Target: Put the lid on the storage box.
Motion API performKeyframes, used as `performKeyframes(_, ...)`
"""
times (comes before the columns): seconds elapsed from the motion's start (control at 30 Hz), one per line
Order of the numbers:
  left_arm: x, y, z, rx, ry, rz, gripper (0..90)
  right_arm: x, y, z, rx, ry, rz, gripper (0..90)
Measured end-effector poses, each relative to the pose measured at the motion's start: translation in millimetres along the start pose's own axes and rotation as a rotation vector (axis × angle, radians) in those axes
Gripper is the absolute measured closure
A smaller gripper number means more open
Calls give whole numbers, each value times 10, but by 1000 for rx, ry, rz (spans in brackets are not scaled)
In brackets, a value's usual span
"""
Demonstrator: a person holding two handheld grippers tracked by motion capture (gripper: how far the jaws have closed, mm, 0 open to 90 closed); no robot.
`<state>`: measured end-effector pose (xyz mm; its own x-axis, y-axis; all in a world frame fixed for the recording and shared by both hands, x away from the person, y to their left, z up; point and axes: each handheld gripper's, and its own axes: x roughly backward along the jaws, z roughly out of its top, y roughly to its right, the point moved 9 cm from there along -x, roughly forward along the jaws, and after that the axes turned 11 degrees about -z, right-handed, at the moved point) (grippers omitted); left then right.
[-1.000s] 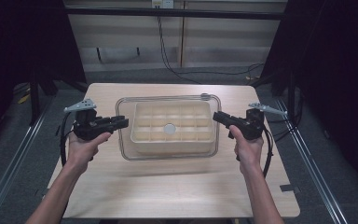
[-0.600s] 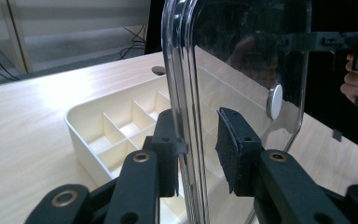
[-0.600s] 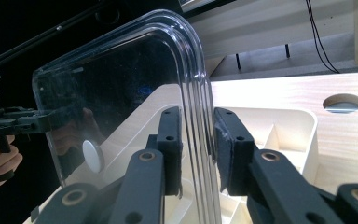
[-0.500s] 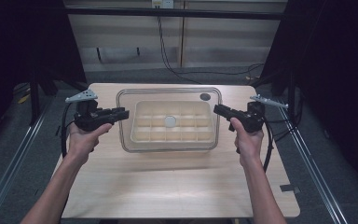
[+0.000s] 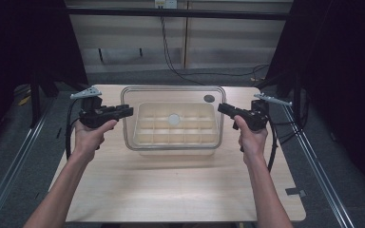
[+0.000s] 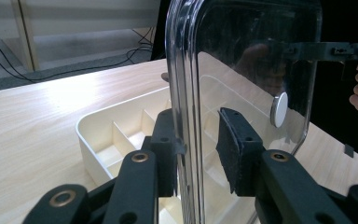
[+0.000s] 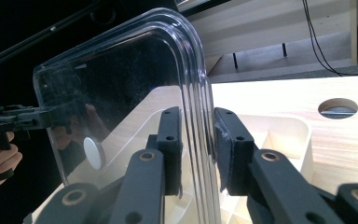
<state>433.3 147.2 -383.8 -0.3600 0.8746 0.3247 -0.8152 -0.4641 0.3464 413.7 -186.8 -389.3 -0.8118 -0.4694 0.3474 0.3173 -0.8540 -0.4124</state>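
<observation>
Lid (image 5: pixel 173 97) of clear plastic with rounded corners and 1 white disc hangs level above the cream tray (image 5: pixel 147 137) on the bench (image 5: pixel 171 190). Left gripper (image 5: pixel 123 111) and right gripper (image 5: pixel 223 108) fingers clamp its 2 short edges; it has risen since 1 second ago.

A lab-like recording bay: a bare wooden table (image 5: pixel 171 190) between dark curtains (image 5: pixel 24 42), metal rails (image 5: pixel 9 166) and loose cables (image 5: pixel 171 52).
</observation>
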Motion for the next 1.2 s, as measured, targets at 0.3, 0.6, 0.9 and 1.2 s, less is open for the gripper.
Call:
performKeyframes(0.3, -96, -79, 5, 10, -5, 13, 682, -59, 98, -11, -12, 0, -11, 735)
performKeyframes(0.6, -149, -145, 1, 20, -18, 23, 678, -135, 149, -1, -20, 3, -15, 736)
performKeyframes(0.9, -232, -226, -12, 37, -23, 41, 669, -198, 217, -15, -30, -7, -28, 739)
performKeyframes(1.2, -309, -316, -23, 44, -42, 53, 650, -245, 255, 1, -20, -25, -52, 742)
